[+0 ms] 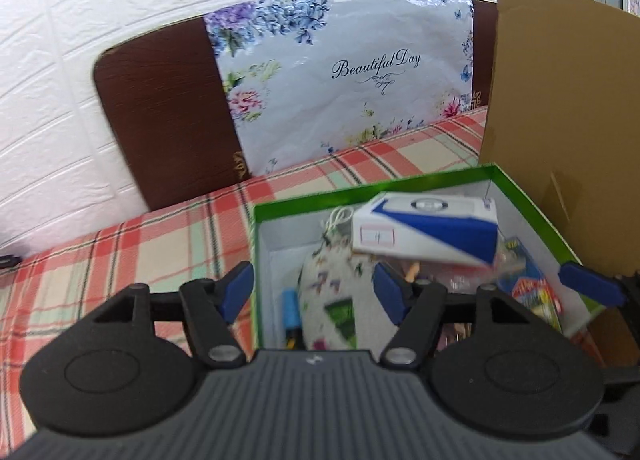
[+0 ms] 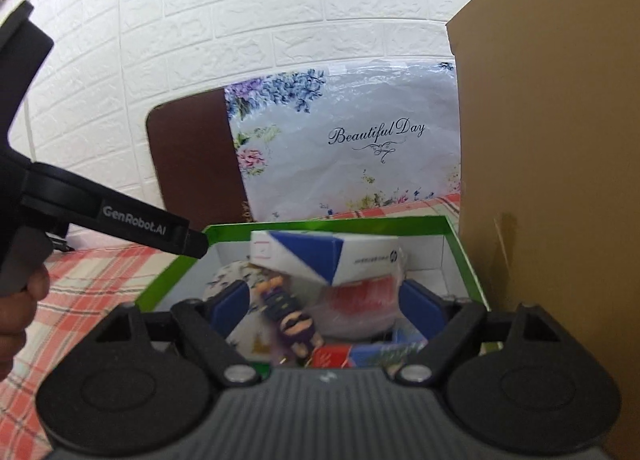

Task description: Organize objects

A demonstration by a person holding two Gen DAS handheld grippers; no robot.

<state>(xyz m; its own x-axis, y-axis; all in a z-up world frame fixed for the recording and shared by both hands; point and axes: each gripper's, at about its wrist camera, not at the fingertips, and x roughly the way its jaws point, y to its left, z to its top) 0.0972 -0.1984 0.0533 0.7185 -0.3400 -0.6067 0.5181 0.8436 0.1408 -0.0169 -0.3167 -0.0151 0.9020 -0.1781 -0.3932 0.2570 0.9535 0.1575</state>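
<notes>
A green box with white inside (image 1: pixel 368 190) (image 2: pixel 320 225) stands on the checked tablecloth and holds several items. A white and blue carton (image 1: pixel 428 230) (image 2: pixel 320 256) lies tilted on top of the pile. A floral cloth pouch (image 1: pixel 332 300) (image 2: pixel 224 280) lies at the box's left, and a purple figurine (image 2: pixel 288 312) lies in the middle. My left gripper (image 1: pixel 314 292) is open above the box's left wall, empty. My right gripper (image 2: pixel 324 308) is open over the box's contents, empty; its blue finger (image 1: pixel 588 286) shows at the right of the left wrist view.
A tall cardboard panel (image 1: pixel 560 108) (image 2: pixel 560 140) stands right of the box. A floral "Beautiful Day" bag (image 1: pixel 344 80) (image 2: pixel 348 140) leans on a brown chair back (image 1: pixel 168 116) by the white brick wall. Colourful packets (image 1: pixel 532 288) (image 2: pixel 360 354) lie in the box.
</notes>
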